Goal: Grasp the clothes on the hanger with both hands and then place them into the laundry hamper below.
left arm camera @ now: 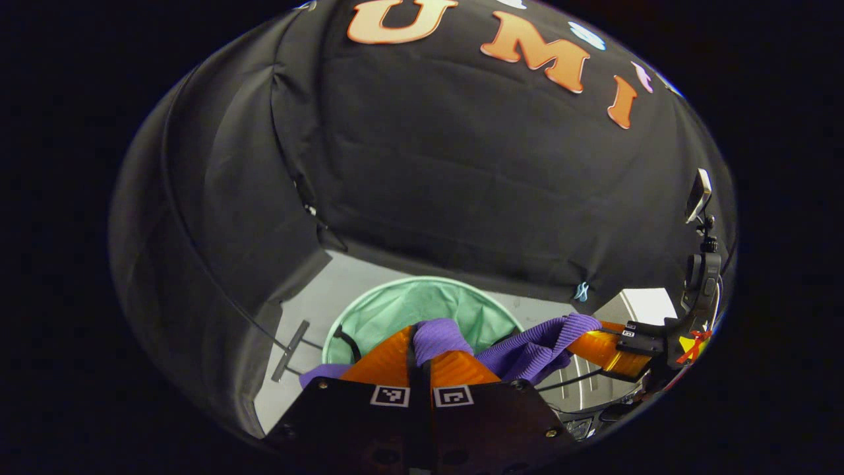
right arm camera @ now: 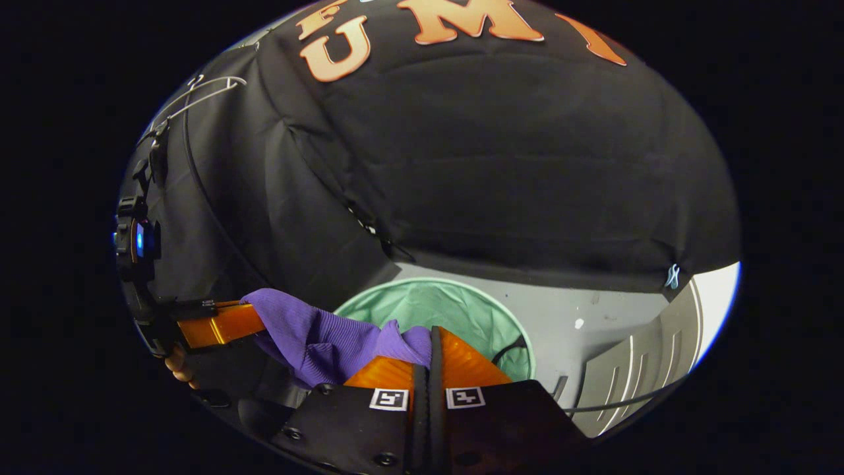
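Observation:
A purple ribbed garment hangs stretched between the two grippers, above a round hamper with a pale green lining. In the left gripper view my left gripper is shut on one bunched end of the garment, and my right gripper pinches the other end at the right. In the right gripper view my right gripper is shut on the garment, with the hamper straight beyond its fingers. There my left gripper clamps the far end at the left.
A bare white wire hanger hangs high at the left. The hamper stands on a grey floor against the black cloth wall. A dark bar lies on the floor left of the hamper. Pale panels stand at the right.

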Motion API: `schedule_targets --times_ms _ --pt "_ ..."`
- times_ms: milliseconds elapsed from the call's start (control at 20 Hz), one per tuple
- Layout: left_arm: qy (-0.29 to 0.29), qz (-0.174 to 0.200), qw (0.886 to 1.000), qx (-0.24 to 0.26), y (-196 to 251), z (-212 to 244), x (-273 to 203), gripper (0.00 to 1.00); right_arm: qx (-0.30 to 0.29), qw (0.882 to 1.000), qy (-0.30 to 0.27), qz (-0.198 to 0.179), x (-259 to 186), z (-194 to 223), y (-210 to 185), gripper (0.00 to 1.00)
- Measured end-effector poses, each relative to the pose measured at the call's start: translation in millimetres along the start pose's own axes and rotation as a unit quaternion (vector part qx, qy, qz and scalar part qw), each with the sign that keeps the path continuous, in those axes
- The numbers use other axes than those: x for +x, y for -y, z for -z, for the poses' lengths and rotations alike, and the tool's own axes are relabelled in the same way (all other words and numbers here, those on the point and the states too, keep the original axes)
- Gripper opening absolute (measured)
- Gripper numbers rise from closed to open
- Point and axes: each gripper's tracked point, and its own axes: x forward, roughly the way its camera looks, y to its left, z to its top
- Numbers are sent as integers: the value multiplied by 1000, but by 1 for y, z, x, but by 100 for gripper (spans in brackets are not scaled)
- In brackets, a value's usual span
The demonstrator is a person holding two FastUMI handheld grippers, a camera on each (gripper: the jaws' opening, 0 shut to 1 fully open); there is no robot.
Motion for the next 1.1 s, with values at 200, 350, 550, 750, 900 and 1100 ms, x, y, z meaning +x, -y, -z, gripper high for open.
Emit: schedule_targets --times_ms 200,350,550,750,900,1100 --pt "-75 -23 997 -5 -15 74 38 0 -2 998 -55 21 44 62 18 8" --pt "-142 -46 989 -14 -24 131 64 1 6 994 -101 28 67 110 26 8" --pt "-201 -77 976 -37 -27 180 75 1 4 988 -143 56 81 152 46 8" --pt "-208 -79 974 -46 -10 199 86 12 4 983 -160 84 76 178 59 36" --pt "-196 -65 977 -61 10 193 82 65 21 987 -137 79 66 160 66 64" --pt "-155 -64 985 -44 12 168 41 98 21 994 -77 80 33 134 52 99"
